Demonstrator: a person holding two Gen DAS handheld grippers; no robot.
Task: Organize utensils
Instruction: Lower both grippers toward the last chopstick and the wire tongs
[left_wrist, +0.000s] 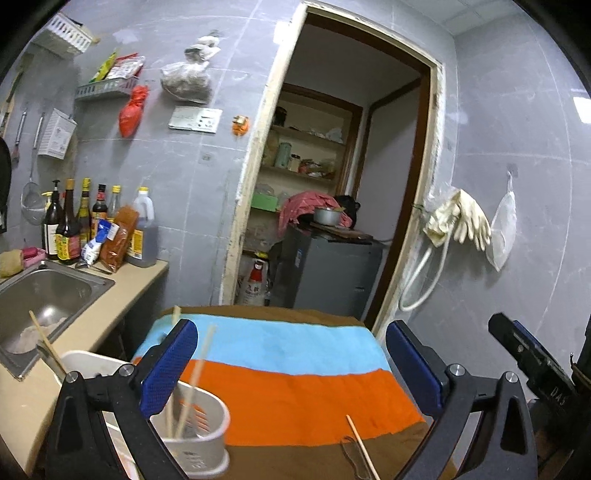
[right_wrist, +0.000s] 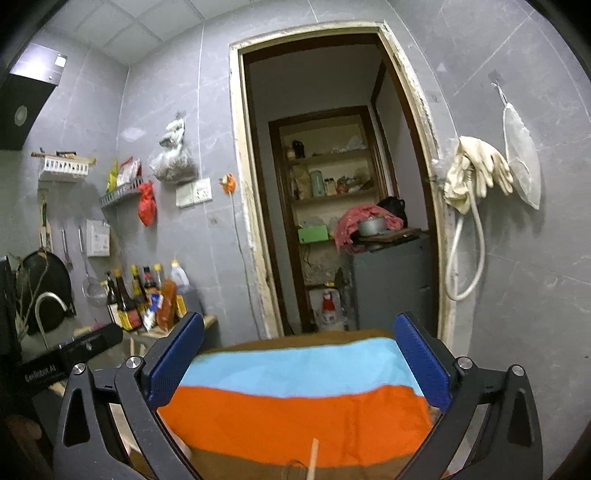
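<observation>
Chopsticks (left_wrist: 192, 384) already stand in the white holder (left_wrist: 201, 435); one chopstick (left_wrist: 364, 448) lies on the striped cloth (left_wrist: 295, 387); left gripper (left_wrist: 291, 373) and right gripper (right_wrist: 299, 369) gape empty; next, likely a low pinch.

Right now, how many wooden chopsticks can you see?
4. Two stand in the white slotted plastic utensil holder: one, another partly behind the left gripper's finger. One leans over the steel sink. One lies on the striped cloth. More may be hidden.

Blue-orange-brown striped cloth (left_wrist: 280, 380)
</observation>
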